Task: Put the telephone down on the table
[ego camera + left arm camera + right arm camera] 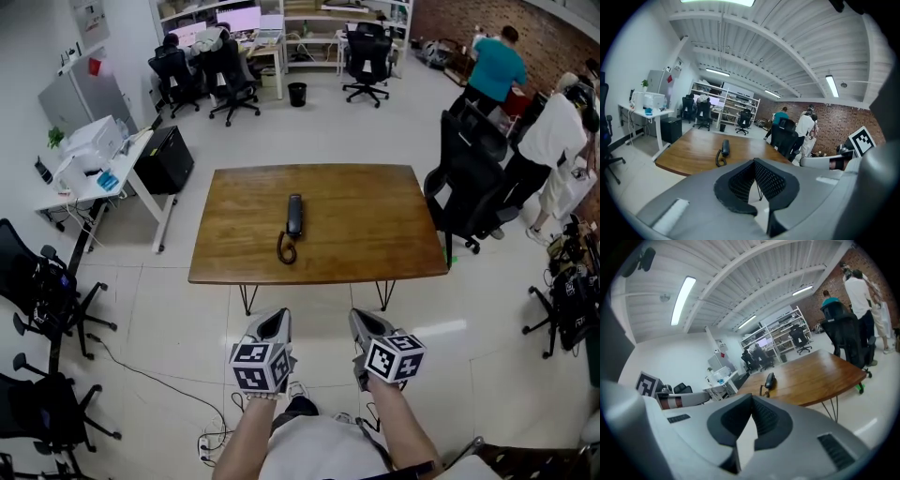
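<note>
A black telephone handset (294, 216) with a coiled cord lies on the middle of the wooden table (366, 230), nothing touching it. Both grippers are held in front of the table's near edge, over the floor and well short of the phone. My left gripper (273, 324) has its jaws shut with nothing between them, and my right gripper (365, 324) is shut and empty too. The left gripper view looks past the left gripper (754, 162) to the handset (724, 147) on the table (691, 147). Beyond the right gripper (751, 397), the right gripper view shows the handset (769, 379).
A black office chair (466, 187) stands at the table's right edge, with two people (553, 131) beyond it. On the left are a white desk (94, 173), a black cabinet (164, 159) and more chairs (42, 286). A cable (159, 380) trails over the floor.
</note>
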`<state>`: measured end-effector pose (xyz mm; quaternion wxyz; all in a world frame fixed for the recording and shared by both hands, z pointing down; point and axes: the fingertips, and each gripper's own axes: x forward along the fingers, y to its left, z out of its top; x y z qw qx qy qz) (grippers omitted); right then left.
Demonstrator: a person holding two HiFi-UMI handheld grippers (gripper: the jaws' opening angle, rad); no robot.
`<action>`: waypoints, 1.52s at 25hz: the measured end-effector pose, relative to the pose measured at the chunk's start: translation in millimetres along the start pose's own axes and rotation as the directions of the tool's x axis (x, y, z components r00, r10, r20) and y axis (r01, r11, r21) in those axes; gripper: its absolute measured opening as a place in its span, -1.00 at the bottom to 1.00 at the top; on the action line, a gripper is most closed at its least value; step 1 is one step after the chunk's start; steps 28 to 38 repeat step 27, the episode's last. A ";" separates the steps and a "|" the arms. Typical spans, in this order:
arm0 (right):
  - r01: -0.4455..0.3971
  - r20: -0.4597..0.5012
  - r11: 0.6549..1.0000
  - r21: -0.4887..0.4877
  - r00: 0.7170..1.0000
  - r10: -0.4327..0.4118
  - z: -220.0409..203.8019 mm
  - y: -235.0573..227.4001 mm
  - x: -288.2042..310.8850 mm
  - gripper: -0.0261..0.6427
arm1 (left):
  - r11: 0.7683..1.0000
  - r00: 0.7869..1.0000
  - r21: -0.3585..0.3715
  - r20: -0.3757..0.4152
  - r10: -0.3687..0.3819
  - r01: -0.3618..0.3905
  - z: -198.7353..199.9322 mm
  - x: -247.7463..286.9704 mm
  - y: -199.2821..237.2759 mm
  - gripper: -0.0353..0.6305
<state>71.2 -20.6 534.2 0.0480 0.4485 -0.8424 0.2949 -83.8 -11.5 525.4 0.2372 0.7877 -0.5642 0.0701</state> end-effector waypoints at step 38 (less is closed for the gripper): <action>-0.031 0.051 0.997 -0.071 0.998 0.035 1.4 15.5 -39.1 -0.90 | 1.000 0.999 -0.011 0.031 0.026 -0.026 -8.7 -28.5 -29.3 -0.89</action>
